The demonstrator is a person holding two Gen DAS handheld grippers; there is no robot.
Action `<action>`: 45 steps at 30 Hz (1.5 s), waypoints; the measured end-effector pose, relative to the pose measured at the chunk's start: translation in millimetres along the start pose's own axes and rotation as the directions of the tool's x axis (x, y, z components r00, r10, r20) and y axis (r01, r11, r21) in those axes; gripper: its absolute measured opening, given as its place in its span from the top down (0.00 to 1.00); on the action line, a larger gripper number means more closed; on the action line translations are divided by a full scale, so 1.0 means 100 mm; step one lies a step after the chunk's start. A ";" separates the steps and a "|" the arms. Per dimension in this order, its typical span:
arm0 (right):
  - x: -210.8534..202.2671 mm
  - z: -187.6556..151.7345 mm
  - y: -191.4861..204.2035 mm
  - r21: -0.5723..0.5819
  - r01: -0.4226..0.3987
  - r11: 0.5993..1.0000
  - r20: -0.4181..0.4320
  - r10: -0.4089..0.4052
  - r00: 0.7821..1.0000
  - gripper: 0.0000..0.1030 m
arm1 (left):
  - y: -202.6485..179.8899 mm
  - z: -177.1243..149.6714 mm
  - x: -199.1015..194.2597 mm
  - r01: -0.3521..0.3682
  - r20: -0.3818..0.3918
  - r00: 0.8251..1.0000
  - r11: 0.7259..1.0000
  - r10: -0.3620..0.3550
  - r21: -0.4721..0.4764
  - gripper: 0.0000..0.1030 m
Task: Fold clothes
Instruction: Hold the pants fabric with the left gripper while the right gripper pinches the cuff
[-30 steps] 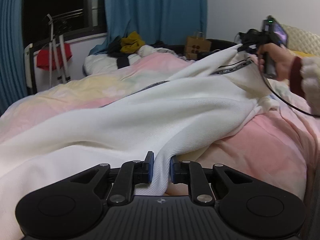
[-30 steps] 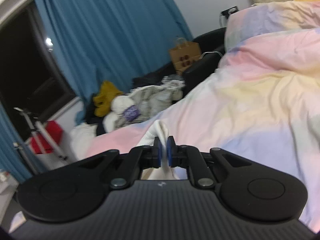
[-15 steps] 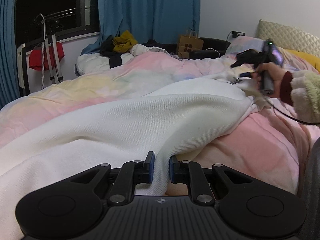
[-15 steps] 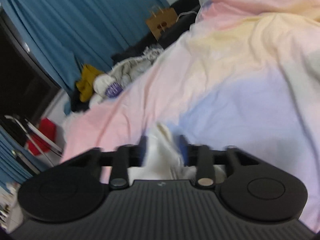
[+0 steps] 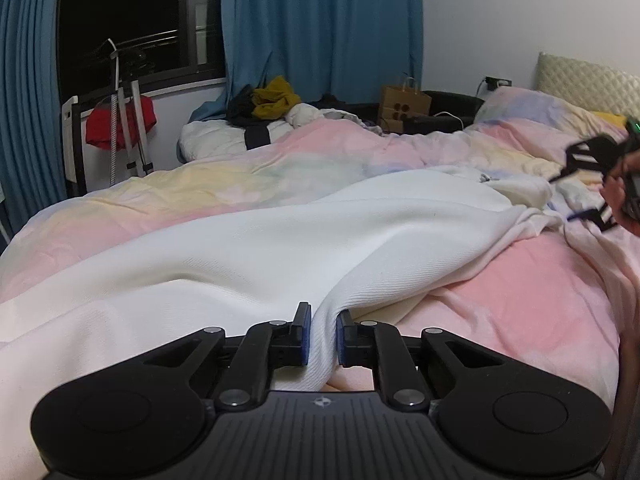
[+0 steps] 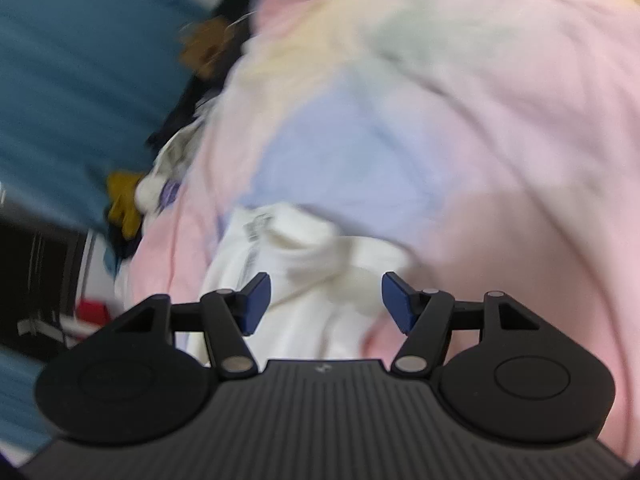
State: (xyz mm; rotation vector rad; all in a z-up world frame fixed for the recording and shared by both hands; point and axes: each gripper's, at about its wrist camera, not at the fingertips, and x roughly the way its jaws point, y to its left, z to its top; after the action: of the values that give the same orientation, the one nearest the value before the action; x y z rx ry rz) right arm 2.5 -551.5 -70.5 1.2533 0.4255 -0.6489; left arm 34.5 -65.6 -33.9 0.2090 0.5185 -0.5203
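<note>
The garment (image 5: 320,240) lies on the bed (image 5: 520,304), running from between the left fingers (image 5: 303,334) ahead and rightward; its bunched end (image 6: 320,256) lies ahead of the right fingers (image 6: 256,298).

A home bedroom at night. A pastel duvet (image 5: 248,184) is covering a bed with a pillow (image 5: 516,112) lying against a quilted headboard (image 5: 588,80). Blue curtains (image 5: 320,24) are hanging beside a dark window (image 5: 132,12). Clothes (image 5: 272,98) are piling up at the far side, near a paper bag (image 5: 404,102) and a drying rack (image 5: 120,108).
</note>
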 end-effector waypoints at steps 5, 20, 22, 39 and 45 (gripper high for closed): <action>0.30 -0.04 -0.06 0.009 0.006 1.000 -0.116 -0.005 0.993 0.38 | 0.00 0.02 -0.01 -0.010 0.004 1.000 1.000 0.010 -0.009 0.88; 0.60 0.16 -0.22 0.016 -0.010 1.000 -0.056 0.011 0.998 0.89 | 0.45 0.13 -0.21 0.049 0.085 0.996 0.951 -0.024 -0.305 0.92; 0.62 0.16 -0.24 0.001 0.010 1.000 -0.067 -0.010 0.998 0.89 | 0.45 0.12 -0.23 0.047 0.077 0.997 0.951 -0.025 -0.306 0.92; 0.21 0.12 0.22 -0.276 -0.055 0.960 0.046 0.070 0.996 0.34 | 0.53 0.13 -0.22 0.055 0.077 0.997 0.938 -0.030 -0.341 0.92; 0.48 0.09 0.32 -0.383 -0.001 0.924 0.041 0.018 0.999 0.63 | 0.57 0.14 -0.21 0.056 0.080 0.996 0.934 -0.029 -0.352 0.92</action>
State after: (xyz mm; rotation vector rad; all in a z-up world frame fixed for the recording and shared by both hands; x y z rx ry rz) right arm 59.5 -564.9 -74.4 0.8666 0.4840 -0.5517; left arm 54.2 -12.6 -7.8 -0.1666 0.5363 -0.4659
